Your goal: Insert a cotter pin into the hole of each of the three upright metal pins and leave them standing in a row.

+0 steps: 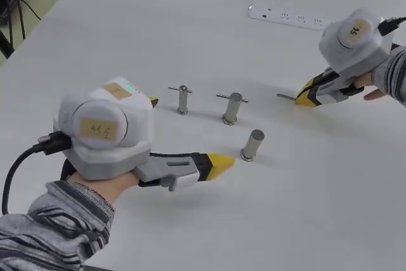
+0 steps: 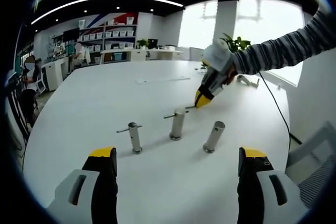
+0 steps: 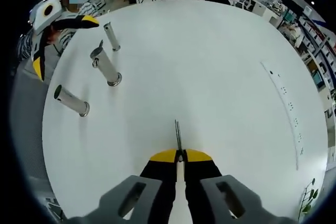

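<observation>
The right gripper is pinching a thin cotter pin between its closed yellow tips, the pin pointing forward over the white table. Three metal pins are standing at upper left; the middle one seems to be carrying a cross-pin.

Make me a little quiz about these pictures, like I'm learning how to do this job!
1. How many metal pins lack a cotter pin?
2. True or false: the left gripper has its jaws shut.
3. What does the right gripper hold? A) a loose cotter pin B) a metal pin C) nothing
Key: 1 one, the bare metal pin; 2 false; 3 A.
</observation>
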